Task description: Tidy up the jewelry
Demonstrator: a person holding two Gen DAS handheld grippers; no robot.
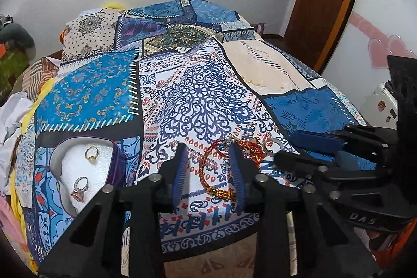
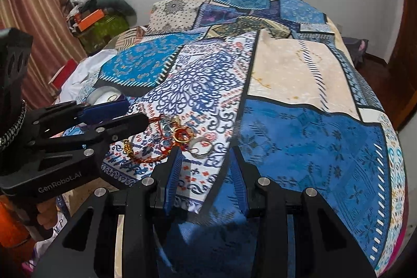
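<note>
A bed (image 1: pixel 182 85) covered in a blue patchwork spread fills the room, and both grippers hang low over its near edge.

The left gripper (image 1: pixel 209 160) points down at a red braided bracelet (image 1: pixel 206 173) lying flat on the white paisley patch near that edge. Its blue pads stand apart, one on each side of the bracelet's loop, the right pad over the far side of the cord; I cannot tell whether either pad touches it. The gold bead section (image 1: pixel 221 193) of the bracelet lies nearest the edge, between the fingers.

Just beyond the bracelet sits a small heap of jewelry (image 1: pixel 254 147): a red and gold piece, a blue bead, and a silver ring (image 2: pixel 199 147) at its right side. In the right wrist view the heap lies just ahead of the right gripper's left finger.

The right gripper (image 2: pixel 206 163) hovers to the right of the left one, over the seam where the paisley patch meets a plain blue one. Its jaws are parted with only cloth under them.

Toward the near left corner of the bed lies a white foam tray (image 1: pixel 86 166). A gold ring (image 1: pixel 91 153) sits at its far end and a ring with a pink stone (image 1: pixel 79 190) nearer the edge, well apart from each other.
</note>
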